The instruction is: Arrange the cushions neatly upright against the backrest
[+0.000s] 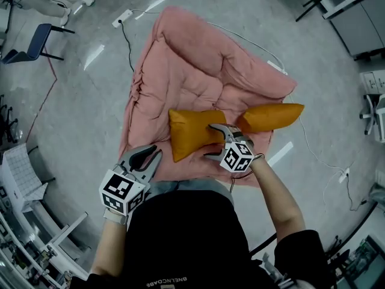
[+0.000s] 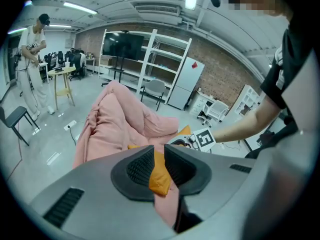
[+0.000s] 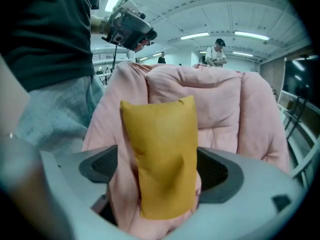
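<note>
Right claw (image 3: 160,168): spread wide; orange cushion (image 3: 162,154) stands between the pads, not squeezed, in front of the pink sofa (image 3: 220,104).
Left claw (image 2: 159,159): narrowly apart, empty, by the sofa's near corner.
Head view only: second cushion (image 1: 274,116) at the sofa's right edge.
Left gripper view only: shelving (image 2: 150,59), bystander (image 2: 32,59).

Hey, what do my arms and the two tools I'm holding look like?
The left tool and the right tool look alike: light grey bodies ending in two curved grey fingers with dark ribbed pads. Each carries a white cube printed with black square markers. You wear a black short-sleeved top, so both forearms are bare.
</note>
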`<state>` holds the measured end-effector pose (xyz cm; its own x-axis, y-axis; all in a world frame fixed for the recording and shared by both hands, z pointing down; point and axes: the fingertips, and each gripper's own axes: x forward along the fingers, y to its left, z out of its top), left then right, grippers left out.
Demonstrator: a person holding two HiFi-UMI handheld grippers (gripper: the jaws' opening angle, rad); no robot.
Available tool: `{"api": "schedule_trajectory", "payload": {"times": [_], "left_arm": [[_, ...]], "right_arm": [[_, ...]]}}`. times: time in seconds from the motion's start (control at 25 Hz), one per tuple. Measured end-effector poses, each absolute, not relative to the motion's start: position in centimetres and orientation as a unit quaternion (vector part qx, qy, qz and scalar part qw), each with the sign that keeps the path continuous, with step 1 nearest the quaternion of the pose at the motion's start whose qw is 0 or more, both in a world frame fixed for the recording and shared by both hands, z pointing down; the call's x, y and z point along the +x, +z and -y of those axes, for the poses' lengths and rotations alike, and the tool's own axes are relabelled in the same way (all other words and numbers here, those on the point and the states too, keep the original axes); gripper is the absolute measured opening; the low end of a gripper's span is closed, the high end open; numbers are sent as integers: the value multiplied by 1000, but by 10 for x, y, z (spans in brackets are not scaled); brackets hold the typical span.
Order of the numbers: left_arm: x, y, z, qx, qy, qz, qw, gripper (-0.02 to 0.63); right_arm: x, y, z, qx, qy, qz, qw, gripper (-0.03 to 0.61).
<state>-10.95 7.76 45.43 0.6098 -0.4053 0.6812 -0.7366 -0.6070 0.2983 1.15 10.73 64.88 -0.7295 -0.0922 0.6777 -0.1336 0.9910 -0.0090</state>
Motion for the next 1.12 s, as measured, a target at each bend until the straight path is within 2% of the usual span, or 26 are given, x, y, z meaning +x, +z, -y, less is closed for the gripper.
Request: {"api": "schedule_trajectory", "payload": {"times": [0.12, 0.32, 0.52, 0.76, 0.96, 1.12], "left_arm": [[-93, 457, -71, 859, 290, 315, 281, 71], [-53, 460, -63, 873, 297, 277, 271, 71], [-16, 477, -64, 880, 343, 226, 237, 71], [8, 493, -73, 877, 374, 193, 232, 71], [12, 505, -72, 872, 384, 188, 239, 71], [18, 512, -65, 867, 383, 195, 251, 71]], "right_arm": [[40, 627, -87, 142, 112, 932, 314, 472], [176, 620, -25, 432, 402, 801, 103, 472], [313, 670, -42, 592, 541, 596, -47, 472], [402, 751, -84, 675, 589, 421, -142, 472], [425, 804, -89, 694, 598, 355, -188, 472], [434, 830, -78, 696, 603, 335, -199, 472]]}}
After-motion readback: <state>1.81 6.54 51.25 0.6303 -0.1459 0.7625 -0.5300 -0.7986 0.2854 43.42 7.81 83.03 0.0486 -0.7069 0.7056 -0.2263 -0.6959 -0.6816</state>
